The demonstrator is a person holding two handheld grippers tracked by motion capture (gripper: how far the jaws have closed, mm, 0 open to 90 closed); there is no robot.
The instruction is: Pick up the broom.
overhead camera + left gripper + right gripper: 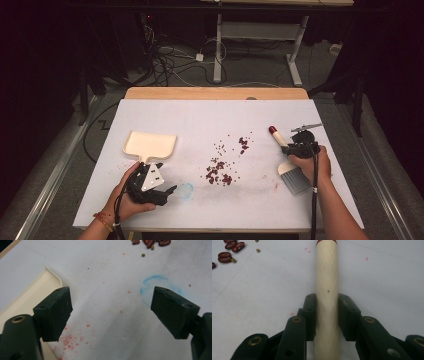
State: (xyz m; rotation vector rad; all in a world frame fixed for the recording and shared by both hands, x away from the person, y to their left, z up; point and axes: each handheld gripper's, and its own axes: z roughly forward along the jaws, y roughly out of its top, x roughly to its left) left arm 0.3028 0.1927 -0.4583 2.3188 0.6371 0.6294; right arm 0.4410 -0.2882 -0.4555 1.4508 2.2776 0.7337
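Seemingly unlabelled brush (326, 290) in right tool (326, 315)

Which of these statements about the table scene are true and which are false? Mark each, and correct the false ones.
1. The right hand-held gripper is shut on the brush handle. True.
2. The left hand-held gripper holds the dustpan. False: its jaws stand open with nothing between them, beside the dustpan.
3. The red beans lie inside the dustpan. False: they lie scattered on the white table.
4. The brush's bristles lie at the person's end of the brush. True.
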